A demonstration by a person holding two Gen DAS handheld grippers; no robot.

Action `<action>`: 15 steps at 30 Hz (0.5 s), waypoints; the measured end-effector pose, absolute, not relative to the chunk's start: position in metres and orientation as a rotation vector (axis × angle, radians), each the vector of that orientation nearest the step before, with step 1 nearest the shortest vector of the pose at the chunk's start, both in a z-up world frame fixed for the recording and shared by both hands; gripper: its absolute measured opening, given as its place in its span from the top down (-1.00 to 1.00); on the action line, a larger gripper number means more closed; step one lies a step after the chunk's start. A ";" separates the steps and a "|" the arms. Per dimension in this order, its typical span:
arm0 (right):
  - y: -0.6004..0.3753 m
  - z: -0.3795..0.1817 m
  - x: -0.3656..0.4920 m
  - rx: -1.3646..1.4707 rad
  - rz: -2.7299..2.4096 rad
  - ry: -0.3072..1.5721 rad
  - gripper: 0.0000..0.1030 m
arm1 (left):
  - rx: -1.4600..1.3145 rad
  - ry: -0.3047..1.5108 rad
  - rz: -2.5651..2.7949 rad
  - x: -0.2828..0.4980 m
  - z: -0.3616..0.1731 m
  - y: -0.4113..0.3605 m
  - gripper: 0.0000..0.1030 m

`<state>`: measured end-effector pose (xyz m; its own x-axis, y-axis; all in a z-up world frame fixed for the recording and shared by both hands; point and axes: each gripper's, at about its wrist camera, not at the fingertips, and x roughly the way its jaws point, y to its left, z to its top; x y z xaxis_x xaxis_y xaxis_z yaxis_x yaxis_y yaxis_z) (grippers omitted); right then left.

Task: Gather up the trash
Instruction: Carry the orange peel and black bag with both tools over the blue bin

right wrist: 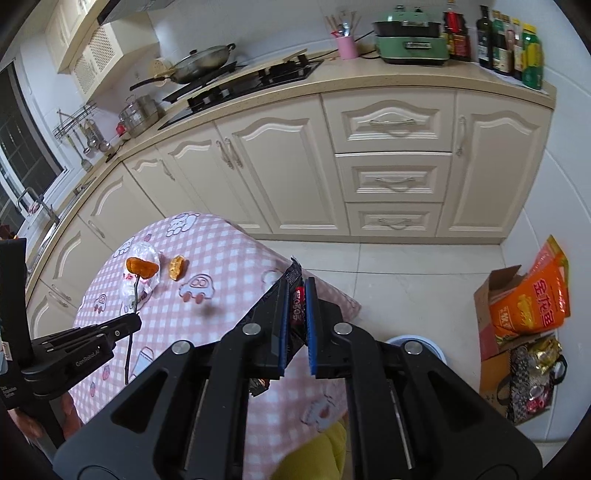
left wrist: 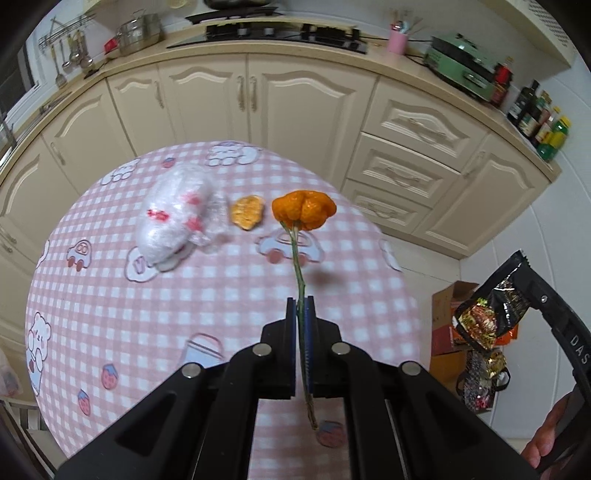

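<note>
My left gripper [left wrist: 301, 306] is shut on the green stem [left wrist: 297, 258] of an orange peel [left wrist: 303, 209], held above the pink checked table [left wrist: 147, 314]. The peel [right wrist: 142, 268] and left gripper [right wrist: 135, 318] also show in the right wrist view. A smaller orange peel piece [left wrist: 246, 213] and a crumpled clear plastic bag [left wrist: 173, 214] lie on the table. My right gripper [right wrist: 297, 291] is shut on a black snack wrapper [right wrist: 297, 308], held past the table's right edge; the wrapper also shows in the left wrist view [left wrist: 491, 306].
Cream kitchen cabinets [left wrist: 258, 96] and a counter with a stove [left wrist: 273, 35] stand behind the table. A cardboard box with orange bags [right wrist: 524, 306] and a bag of packets [right wrist: 532, 384] sit on the floor at right. A white round bin rim [right wrist: 417, 341] shows below my right gripper.
</note>
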<state>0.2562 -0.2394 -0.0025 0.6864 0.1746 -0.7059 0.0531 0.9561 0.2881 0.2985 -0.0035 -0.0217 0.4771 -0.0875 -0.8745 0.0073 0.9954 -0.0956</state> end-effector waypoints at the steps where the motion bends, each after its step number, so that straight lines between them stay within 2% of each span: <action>1: -0.244 -0.003 0.253 0.302 0.063 0.813 0.83 | -0.074 1.071 -0.074 0.296 -0.021 -0.013 0.93; 15: -0.346 -0.031 0.209 0.406 -0.106 0.832 0.83 | 0.037 1.116 -0.268 0.284 -0.037 -0.136 0.93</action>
